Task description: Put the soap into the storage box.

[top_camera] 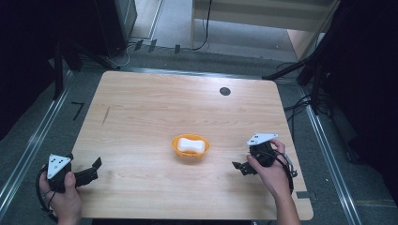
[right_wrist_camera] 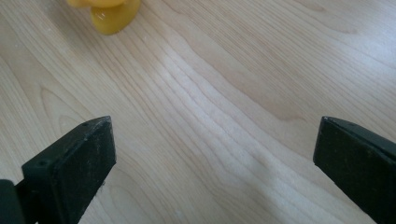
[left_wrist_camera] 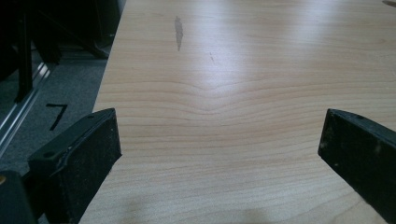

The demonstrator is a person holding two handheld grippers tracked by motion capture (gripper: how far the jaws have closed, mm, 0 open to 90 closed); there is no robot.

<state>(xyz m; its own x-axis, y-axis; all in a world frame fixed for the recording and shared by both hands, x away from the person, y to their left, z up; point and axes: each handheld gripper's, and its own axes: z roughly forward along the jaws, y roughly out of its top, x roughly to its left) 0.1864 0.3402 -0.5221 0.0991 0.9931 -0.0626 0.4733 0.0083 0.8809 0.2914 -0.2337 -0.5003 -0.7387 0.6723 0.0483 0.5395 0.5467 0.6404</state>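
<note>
High view: orange bowl [top_camera: 190,146] w/ white block [top_camera: 190,144] inside sits mid wooden table [top_camera: 155,108]; left gripper [top_camera: 89,171] at table's near-left corner, right gripper [top_camera: 243,167] near-right, both hand-held, well apart from bowl. Left gripper view: jaws wide apart over bare wood, nothing btwn. Right gripper view: jaws wide apart, nothing btwn, bowl edge [right_wrist_camera: 109,14] at top left.

A light wooden table [top_camera: 155,108] with rounded corners carries the scene, its grain running side to side. Near its centre, slightly toward four o'clock, sits an orange bowl [top_camera: 190,147] holding a white block [top_camera: 191,144]. A small dark round spot [top_camera: 225,91] lies on the top toward one o'clock, near the far edge. A thin dark streak [top_camera: 106,115] marks the wood toward ten o'clock, near the left edge.
</note>
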